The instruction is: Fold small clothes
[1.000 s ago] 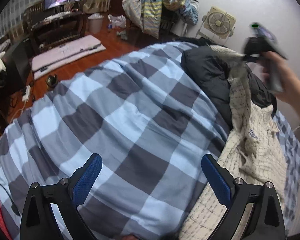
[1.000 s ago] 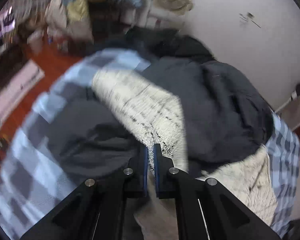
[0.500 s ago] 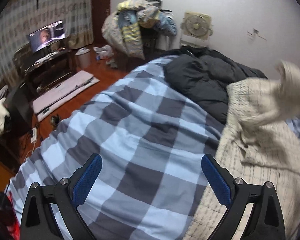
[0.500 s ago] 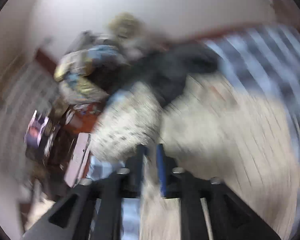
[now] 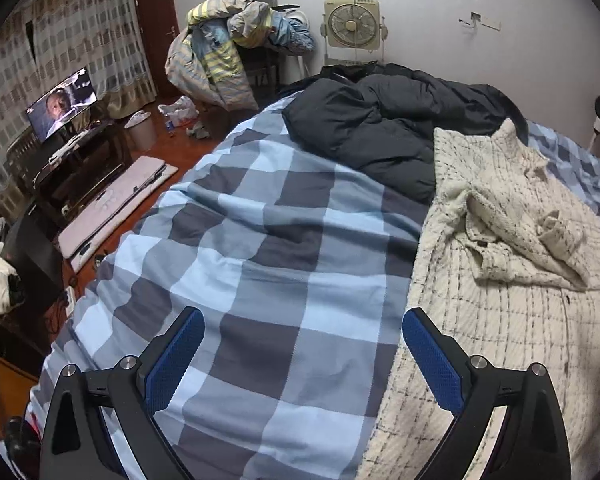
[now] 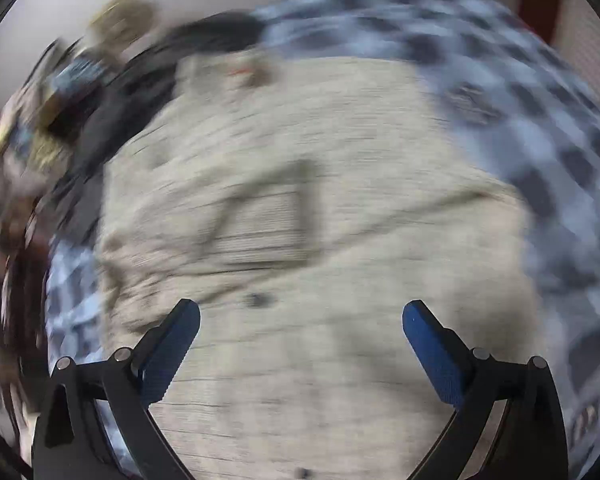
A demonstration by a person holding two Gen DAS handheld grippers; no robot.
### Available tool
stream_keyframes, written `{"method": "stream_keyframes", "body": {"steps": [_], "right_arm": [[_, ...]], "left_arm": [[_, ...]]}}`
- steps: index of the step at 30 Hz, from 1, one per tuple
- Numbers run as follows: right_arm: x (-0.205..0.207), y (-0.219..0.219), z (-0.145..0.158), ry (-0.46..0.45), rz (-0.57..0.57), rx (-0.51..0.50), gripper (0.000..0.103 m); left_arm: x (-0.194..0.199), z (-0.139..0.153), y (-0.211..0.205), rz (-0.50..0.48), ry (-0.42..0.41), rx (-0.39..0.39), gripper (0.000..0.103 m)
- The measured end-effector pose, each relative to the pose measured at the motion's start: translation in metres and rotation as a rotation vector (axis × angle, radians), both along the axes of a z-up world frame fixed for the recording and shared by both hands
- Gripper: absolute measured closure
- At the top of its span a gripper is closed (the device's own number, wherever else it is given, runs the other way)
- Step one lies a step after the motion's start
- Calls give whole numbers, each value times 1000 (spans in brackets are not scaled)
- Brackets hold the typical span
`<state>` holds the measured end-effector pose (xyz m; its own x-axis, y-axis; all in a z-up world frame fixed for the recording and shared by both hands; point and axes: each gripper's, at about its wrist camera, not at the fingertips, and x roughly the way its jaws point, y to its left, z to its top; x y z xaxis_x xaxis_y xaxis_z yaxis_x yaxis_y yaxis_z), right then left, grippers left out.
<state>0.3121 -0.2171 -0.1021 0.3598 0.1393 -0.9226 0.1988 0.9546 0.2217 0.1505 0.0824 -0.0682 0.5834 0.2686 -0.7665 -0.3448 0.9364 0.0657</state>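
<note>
Now the cream woven jacket with thin dark checks [image 5: 512, 300] lies crumpled at the right of the frame on the blue-and-grey checked bedspread [image 5: 260, 248]; the right gripper [image 6: 300, 344] has just been opening, jaws wide with nothing between them; the left gripper [image 5: 300, 352] is wide and empty too; best smooth it flat first; no writing is legible

no legible text, fan [image 5: 353, 23] label and door sign too small
</note>
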Motion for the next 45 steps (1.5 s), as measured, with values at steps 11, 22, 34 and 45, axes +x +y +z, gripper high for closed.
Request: {"method": "stream_keyframes", "body": {"steps": [11, 22, 34, 45], "right_arm": [[77, 60, -66, 82, 74, -259, 80], [23, -166, 71, -258, -167, 452, 53], [-44, -274, -12, -89, -624, 16, 8], [48, -234, -29, 95, -601, 162, 8]], "left_arm": [[0, -8, 5, 2, 24, -62, 2], [-1, -6, 1, -18, 18, -59, 2], [3, -16, -12, -65, 59, -17, 2], [6, -24, -10, -71, 89, -54, 2]]}}
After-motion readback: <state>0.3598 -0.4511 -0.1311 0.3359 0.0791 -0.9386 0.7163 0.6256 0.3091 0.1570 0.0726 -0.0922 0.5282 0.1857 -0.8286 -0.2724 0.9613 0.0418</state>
